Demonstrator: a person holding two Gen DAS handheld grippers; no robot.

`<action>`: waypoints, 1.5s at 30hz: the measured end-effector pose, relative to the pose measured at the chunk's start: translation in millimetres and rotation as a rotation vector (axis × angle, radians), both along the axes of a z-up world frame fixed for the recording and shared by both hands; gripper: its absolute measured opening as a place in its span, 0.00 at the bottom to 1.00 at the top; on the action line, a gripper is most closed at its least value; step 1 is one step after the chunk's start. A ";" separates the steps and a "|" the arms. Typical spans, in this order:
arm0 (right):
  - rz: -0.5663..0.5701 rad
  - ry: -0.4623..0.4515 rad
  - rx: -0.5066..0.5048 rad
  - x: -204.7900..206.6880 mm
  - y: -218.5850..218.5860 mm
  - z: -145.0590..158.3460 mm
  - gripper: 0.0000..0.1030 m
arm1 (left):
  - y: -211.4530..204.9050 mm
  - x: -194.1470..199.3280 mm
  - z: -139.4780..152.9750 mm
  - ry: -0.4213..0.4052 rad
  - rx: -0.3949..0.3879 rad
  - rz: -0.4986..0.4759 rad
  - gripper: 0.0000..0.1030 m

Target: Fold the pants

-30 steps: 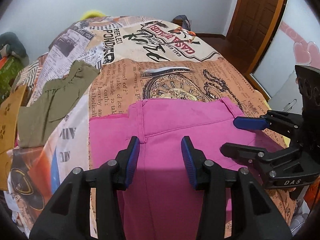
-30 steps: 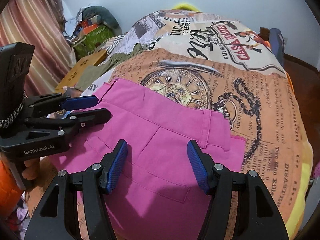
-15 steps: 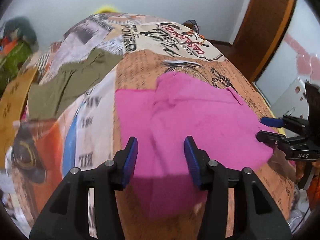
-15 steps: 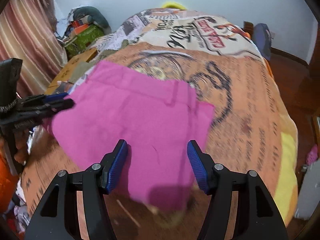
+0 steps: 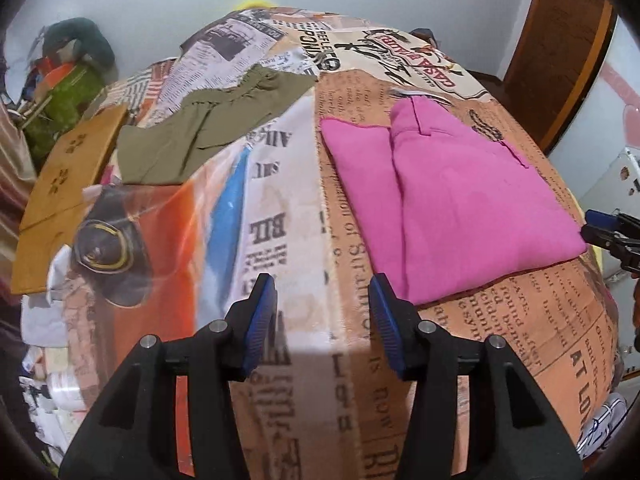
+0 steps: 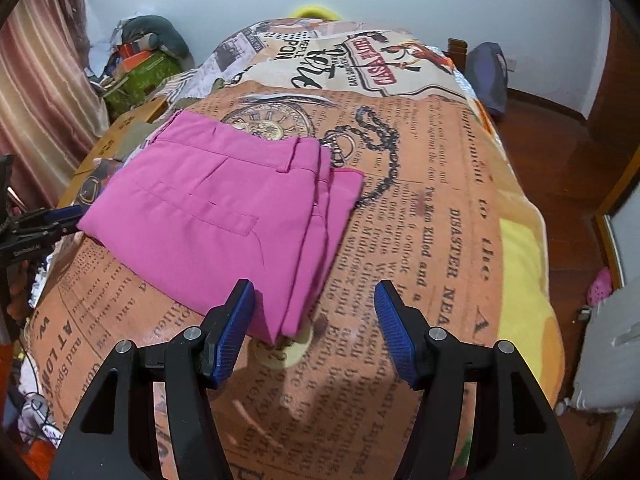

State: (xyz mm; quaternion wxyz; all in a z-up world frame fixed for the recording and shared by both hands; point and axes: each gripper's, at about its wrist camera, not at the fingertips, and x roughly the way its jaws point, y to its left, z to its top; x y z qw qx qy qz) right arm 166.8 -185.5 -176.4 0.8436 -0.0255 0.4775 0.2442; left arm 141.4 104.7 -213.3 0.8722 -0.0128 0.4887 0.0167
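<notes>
Now pink pants (image 6: 208, 216) folded on bedspread (image 6: 440, 240); both tools spread, empty.

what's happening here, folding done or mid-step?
Looks done, or near it. The pink pants lie folded into a compact stack on the newspaper-print bedspread. Both handheld tools are open and empty: the left tool off the pants' left edge, the right tool just short of their near corner. Olive pants lie apart.

Even, soft indoor light; fisheye bends your edges.
Dark vignette in corners; slight motion blur low in the frame; faint shadows under your grippers.
</notes>
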 end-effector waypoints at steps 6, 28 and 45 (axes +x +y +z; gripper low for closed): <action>0.000 -0.046 -0.010 2.2 1.8 13.5 0.57 | -7.3 11.5 25.7 -0.048 -0.032 -0.028 0.54; -0.038 0.113 0.153 61.9 9.5 -35.8 0.57 | -13.2 81.5 -9.5 0.007 -0.191 -0.058 0.66; -0.046 0.129 0.228 80.6 9.6 -43.1 0.27 | -20.1 117.2 -22.6 0.068 -0.372 -0.097 0.32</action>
